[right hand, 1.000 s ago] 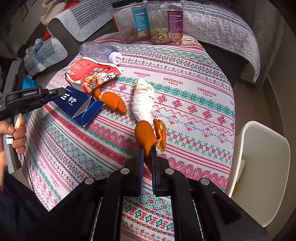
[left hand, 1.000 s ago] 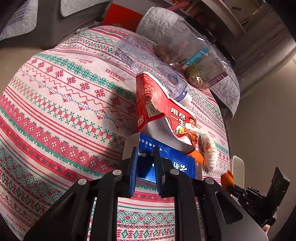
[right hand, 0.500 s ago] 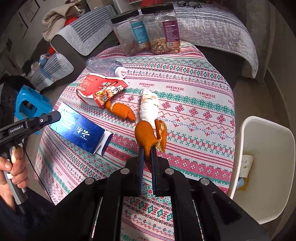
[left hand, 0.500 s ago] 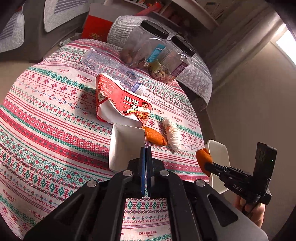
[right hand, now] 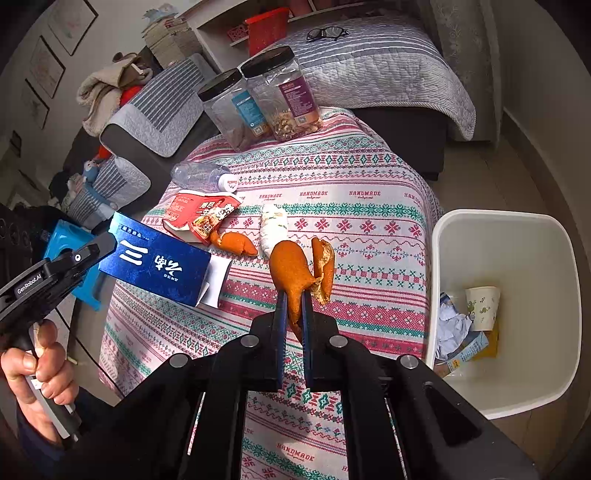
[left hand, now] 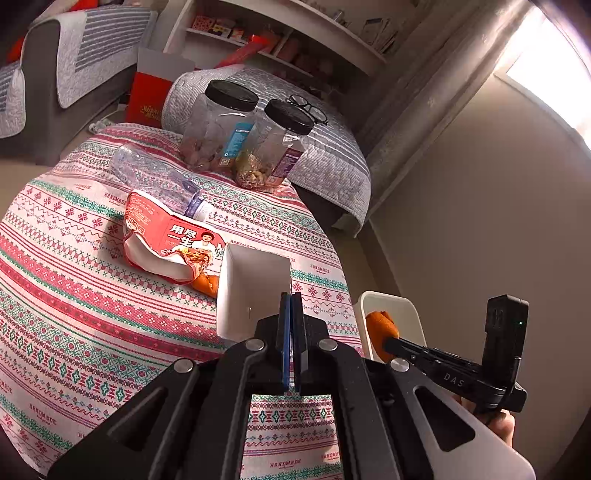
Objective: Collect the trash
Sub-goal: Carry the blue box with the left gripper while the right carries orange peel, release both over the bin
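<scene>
Trash off the desk point(right hand: 369, 177) in both hands now: a second back, blue carton point(right hand: 155, 264) lying flat on the cloth beside the red snack box point(right hand: 199, 214), left tongs point(left hand: 291, 306) only straddling it; orange peel point(right hand: 295, 273) already pinched by the right tongs point(right hand: 293, 306) but low over the pattern. Since then, both raised and carried toward the white bin point(right hand: 506, 229) at the desk's edge. Left tongs clamped fully on the carton's thin wall, open white end point(left hand: 255, 280) facing the lens; right tongs closed on the peel, hanging just short of the bin's rim. Likely two pieces about to be dropped in together, with paper cup point(right hand: 482, 308) and crumpled wrappers already at the bottom. Left on the striped red-and-green "HANDMADE" tablecloth: the torn snack box, a crushed clear bottle point(right hand: 201, 175), a second peel point(right hand: 234, 242), a wadded tissue point(right hand: 273, 225), so roughly half the clearing to go. Two black-lidded snack jars point(right hand: 258, 99) at the far edge, probably not rubbish. Around: grey striped sofa cushions, glasses point(right hand: 327, 33) on one, white shelving behind, pale floor.
</scene>
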### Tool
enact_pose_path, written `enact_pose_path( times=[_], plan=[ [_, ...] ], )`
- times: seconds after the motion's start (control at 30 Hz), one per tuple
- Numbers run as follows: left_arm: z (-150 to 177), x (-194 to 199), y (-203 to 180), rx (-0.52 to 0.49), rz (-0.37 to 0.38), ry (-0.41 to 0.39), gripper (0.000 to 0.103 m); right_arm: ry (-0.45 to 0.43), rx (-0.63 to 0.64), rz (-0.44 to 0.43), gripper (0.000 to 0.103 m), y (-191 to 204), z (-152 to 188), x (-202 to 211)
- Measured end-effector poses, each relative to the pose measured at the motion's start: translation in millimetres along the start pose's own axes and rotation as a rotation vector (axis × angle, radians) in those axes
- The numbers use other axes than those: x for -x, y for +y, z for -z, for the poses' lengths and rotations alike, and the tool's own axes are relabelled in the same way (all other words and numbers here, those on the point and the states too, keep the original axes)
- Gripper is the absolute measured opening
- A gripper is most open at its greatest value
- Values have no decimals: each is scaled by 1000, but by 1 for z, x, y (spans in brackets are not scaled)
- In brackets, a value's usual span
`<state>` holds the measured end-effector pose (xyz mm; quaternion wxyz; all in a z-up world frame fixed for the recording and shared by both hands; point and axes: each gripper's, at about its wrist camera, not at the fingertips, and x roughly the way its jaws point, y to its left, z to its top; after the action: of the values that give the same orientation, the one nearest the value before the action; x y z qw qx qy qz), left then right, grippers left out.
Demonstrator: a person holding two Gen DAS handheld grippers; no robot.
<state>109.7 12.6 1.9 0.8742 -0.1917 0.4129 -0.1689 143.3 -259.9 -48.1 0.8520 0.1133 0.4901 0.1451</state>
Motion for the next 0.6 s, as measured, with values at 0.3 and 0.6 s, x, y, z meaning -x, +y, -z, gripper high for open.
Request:
enact_pose_path(
  times=[0.3,0.6],
  plan=[
    [7,-42,-63,-44,82,43,0,-131,-244,18,7,-78,-4,49],
    [28,-108,-154,-136,193,106,0,-229,-503,46,7,-154,15,84]
  ],
)
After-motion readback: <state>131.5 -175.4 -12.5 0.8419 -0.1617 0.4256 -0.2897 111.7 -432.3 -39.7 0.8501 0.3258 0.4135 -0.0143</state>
